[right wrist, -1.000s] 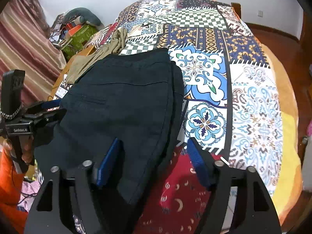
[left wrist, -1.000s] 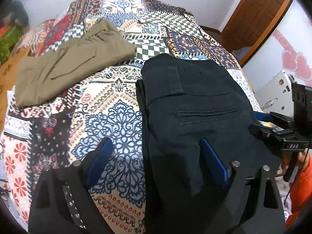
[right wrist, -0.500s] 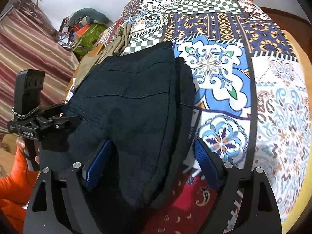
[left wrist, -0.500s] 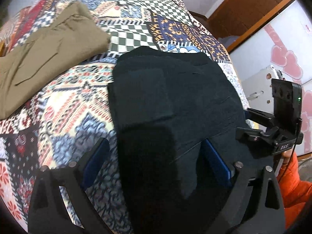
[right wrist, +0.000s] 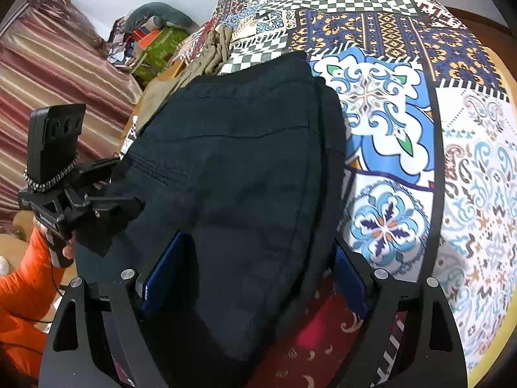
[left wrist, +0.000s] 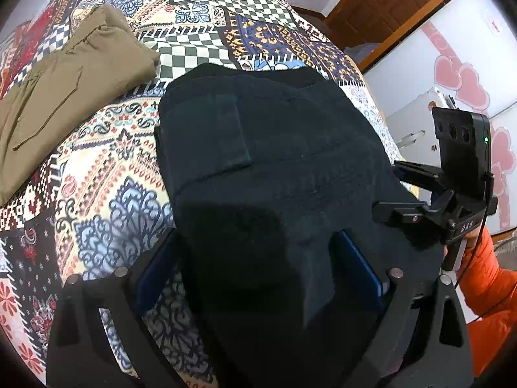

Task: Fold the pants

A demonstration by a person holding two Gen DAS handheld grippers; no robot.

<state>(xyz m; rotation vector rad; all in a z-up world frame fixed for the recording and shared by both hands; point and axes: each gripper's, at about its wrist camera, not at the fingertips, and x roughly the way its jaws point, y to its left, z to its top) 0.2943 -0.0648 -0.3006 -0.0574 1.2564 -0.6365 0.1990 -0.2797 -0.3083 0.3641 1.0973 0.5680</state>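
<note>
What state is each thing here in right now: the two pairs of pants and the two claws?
Black pants: folded into a thick stack, flat on the patterned bedspread.
Khaki pants: folded, lying apart from the black ones.
Left claw: open, straddling the black pants' near edge.
Right claw: open; its jaws have just been opening, black fabric lying between them.

Your left hand-held gripper (left wrist: 255,278) stands wide open astride the near end of the folded black pants (left wrist: 274,168) on the patterned bed (left wrist: 106,200). Left of the black pants lie folded khaki pants (left wrist: 71,97); the right hand-held gripper (left wrist: 404,190) sits at their right edge.
</note>
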